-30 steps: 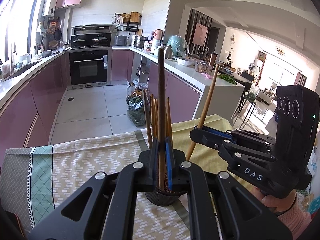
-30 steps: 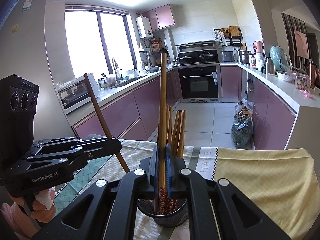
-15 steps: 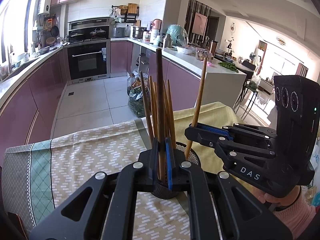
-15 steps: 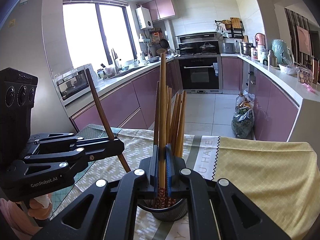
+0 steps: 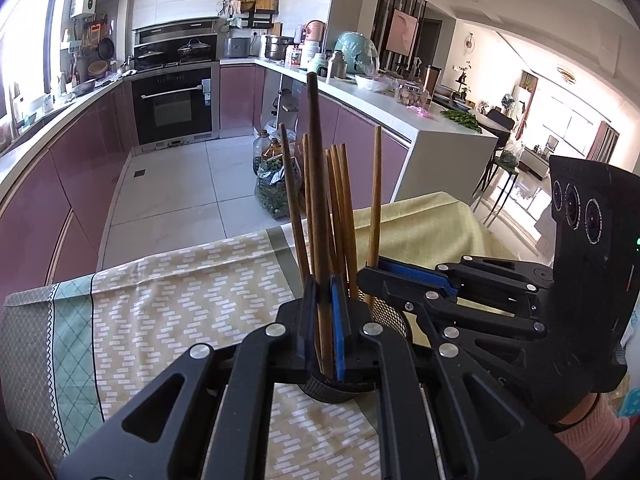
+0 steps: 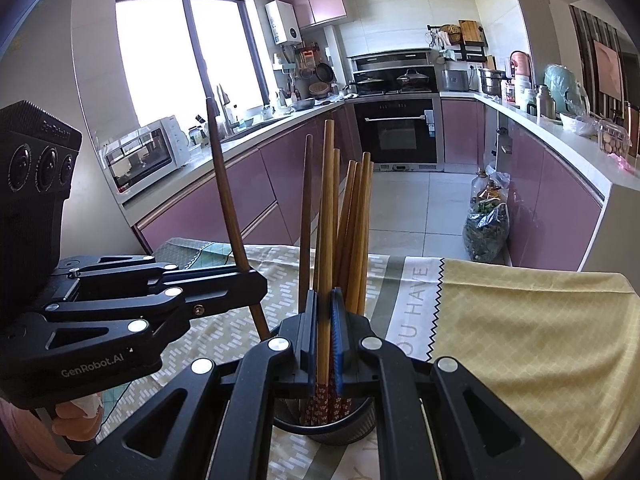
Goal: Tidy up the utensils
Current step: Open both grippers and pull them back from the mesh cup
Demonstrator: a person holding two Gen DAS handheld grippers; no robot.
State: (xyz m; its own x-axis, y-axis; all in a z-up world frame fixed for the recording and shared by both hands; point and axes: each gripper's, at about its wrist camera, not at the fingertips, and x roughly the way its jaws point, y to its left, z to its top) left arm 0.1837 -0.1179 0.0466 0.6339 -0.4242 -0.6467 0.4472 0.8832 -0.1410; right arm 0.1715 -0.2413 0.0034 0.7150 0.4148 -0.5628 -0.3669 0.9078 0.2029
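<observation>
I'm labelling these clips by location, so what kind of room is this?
A home kitchen, most likely: a built-in oven sits under pots on a stove, a sink by the window, and purple cabinets line both sides. A living area opens beyond.

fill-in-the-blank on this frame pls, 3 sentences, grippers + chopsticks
1. The left gripper is shut on a ____ brown chopstick.
2. The right gripper is shut on a ____ chopstick.
3. Both chopsticks point into the black mesh ____ on the tablecloth.

Missing words: dark; light; holder
</observation>
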